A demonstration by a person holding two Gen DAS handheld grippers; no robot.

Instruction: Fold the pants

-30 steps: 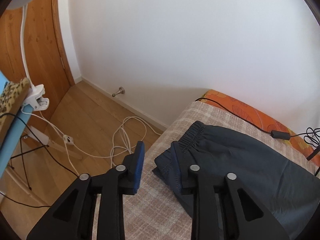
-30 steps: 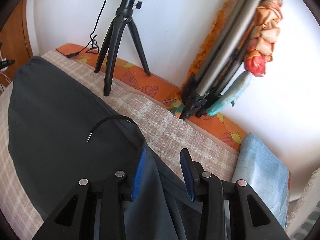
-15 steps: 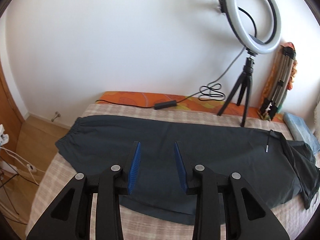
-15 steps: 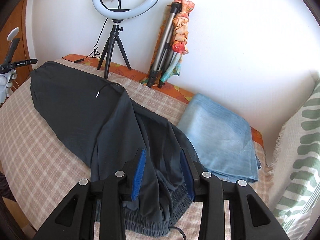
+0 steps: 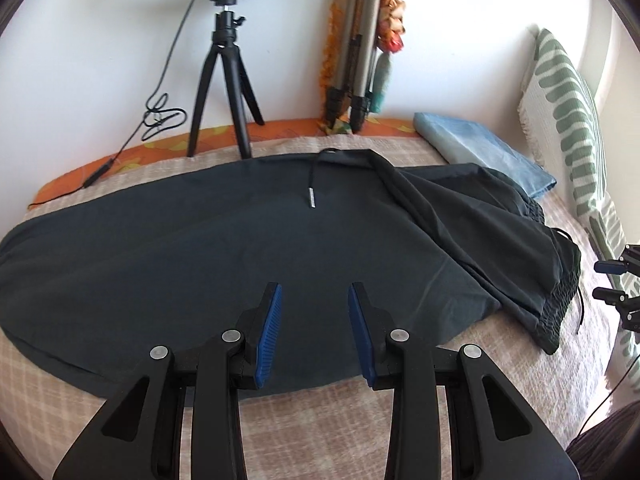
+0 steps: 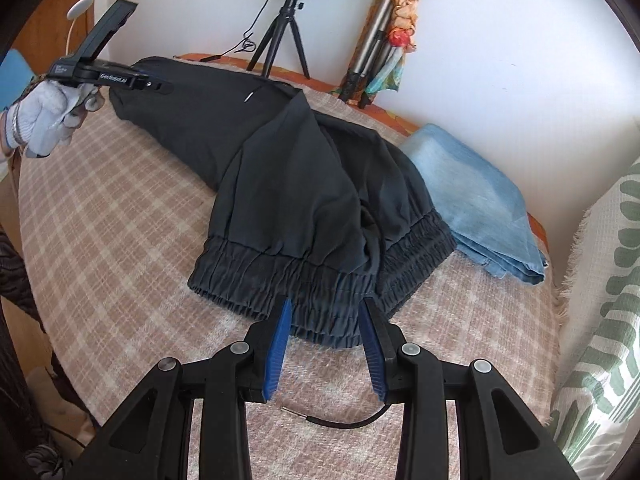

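From the left wrist view, the dark pants [image 5: 224, 240] lie stretched across the checked blanket [image 5: 320, 432], legs running off to the left, the waist end bunched and folded over on the right with its gathered elastic band showing. A drawstring with a metal tip [image 5: 311, 202] rests on the fabric near the far edge. The left gripper [image 5: 314, 330] hovers just above the near edge of the pants, its blue pads spread wide with nothing between them. Half a second ago this camera sat further back and more to the left; now the ring light tripod [image 5: 224, 92] and the folded tripod [image 5: 354, 60] against the wall loom closer, and folded blue cloth [image 5: 484, 152] comes fully in.

Over to the right wrist view: the elastic waistband [image 6: 320, 288] fills the foreground, rumpled, one layer flopped over the other. The right gripper [image 6: 324, 340] has pulled back since the previous frame, its pads spread apart and empty right at the waistband's edge, a loose drawstring end [image 6: 336, 424] lying on the blanket beneath. Far left, a gloved hand [image 6: 48, 116] holds the other tool, white lettering on its black body too small to read surely.
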